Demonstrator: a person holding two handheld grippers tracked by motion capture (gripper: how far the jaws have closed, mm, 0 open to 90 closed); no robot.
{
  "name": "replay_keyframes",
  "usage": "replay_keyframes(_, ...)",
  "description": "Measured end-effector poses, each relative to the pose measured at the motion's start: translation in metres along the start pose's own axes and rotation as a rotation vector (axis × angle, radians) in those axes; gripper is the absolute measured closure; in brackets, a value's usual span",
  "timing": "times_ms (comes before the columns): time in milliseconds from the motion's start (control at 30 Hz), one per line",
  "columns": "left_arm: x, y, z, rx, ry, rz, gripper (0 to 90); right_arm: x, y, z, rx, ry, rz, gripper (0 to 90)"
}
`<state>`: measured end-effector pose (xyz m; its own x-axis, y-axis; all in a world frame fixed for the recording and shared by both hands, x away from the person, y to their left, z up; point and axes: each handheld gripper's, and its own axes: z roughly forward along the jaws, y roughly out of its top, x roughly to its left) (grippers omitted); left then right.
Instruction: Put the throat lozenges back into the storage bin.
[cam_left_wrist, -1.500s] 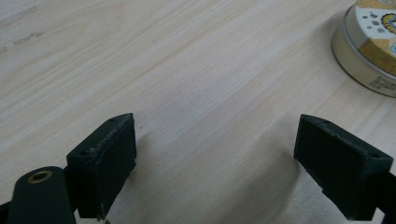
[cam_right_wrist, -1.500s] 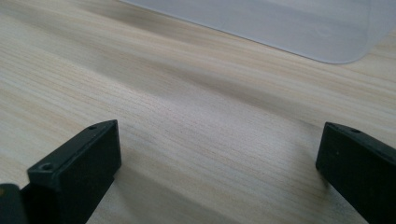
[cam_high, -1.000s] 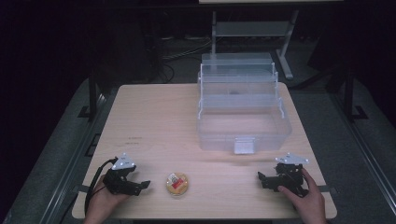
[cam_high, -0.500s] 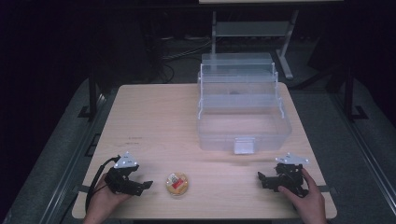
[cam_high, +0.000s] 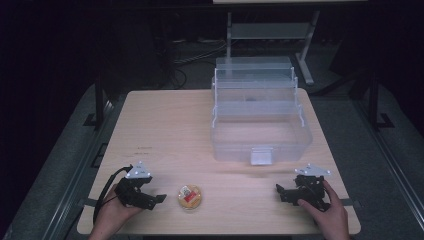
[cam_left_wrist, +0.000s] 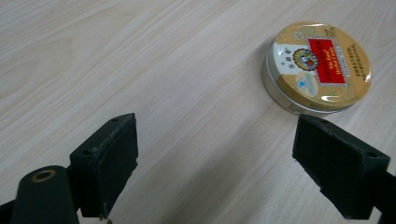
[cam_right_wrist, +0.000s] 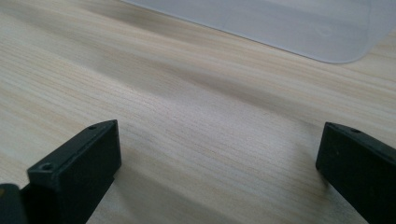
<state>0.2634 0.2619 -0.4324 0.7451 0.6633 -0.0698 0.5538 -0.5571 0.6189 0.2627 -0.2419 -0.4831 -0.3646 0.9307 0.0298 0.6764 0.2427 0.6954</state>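
While both grippers rest low near the table's (cam_high: 165, 125) front edge, a round tin (cam_high: 190, 196) lies flat on the wood between them, much closer to the left one. The left gripper (cam_high: 156, 199) sits by the front left corner, held in a hand (cam_high: 112, 215), its jaws spread wide and pointing toward the tin without touching it. In the left gripper view (cam_left_wrist: 215, 154) the tin (cam_left_wrist: 317, 65) lies just beyond the right-hand jaw, its gold lid up with a red label; nothing is between the jaws. The right gripper (cam_high: 281, 192) sits by the front right corner, well apart from the tin, jaws likewise wide apart over bare wood (cam_right_wrist: 219, 154). A clear plastic box (cam_high: 260, 135) stands open toward the back right of the table, its tiers stepped back, its latch facing the front edge.
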Motion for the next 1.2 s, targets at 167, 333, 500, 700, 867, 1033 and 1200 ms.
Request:
replay_keyframes(167, -0.004, 0.007, 0.0, 0.002, -0.014, 0.015, 13.8, 0.0, 0.0, 0.0, 0.0, 0.0, 0.0, 0.0)
replay_keyframes(333, -0.007, 0.011, 0.002, 0.008, -0.028, 0.024, 13.8, 0.0, 0.0, 0.0, 0.0, 0.0, 0.0, 0.0)
replay_keyframes(500, -0.011, 0.018, 0.004, 0.011, -0.045, 0.041, 13.9, 0.0, 0.0, 0.0, 0.0, 0.0, 0.0, 0.0)
replay_keyframes(700, -0.015, 0.024, 0.007, 0.017, -0.058, 0.057, 13.9, 0.0, 0.0, 0.0, 0.0, 0.0, 0.0, 0.0)
replay_keyframes(867, -0.018, 0.028, 0.01, 0.019, -0.068, 0.071, 13.9, 0.0, 0.0, 0.0, 0.0, 0.0, 0.0, 0.0)
replay_keyframes(1033, -0.023, 0.034, 0.013, 0.023, -0.079, 0.082, 13.9, 0.0, 0.0, 0.0, 0.0, 0.0, 0.001, 0.0)
replay_keyframes(1200, -0.025, 0.037, 0.016, 0.027, -0.085, 0.092, 13.9, 0.0, 0.0, 0.0, 0.0, 0.0, 0.001, 0.0)
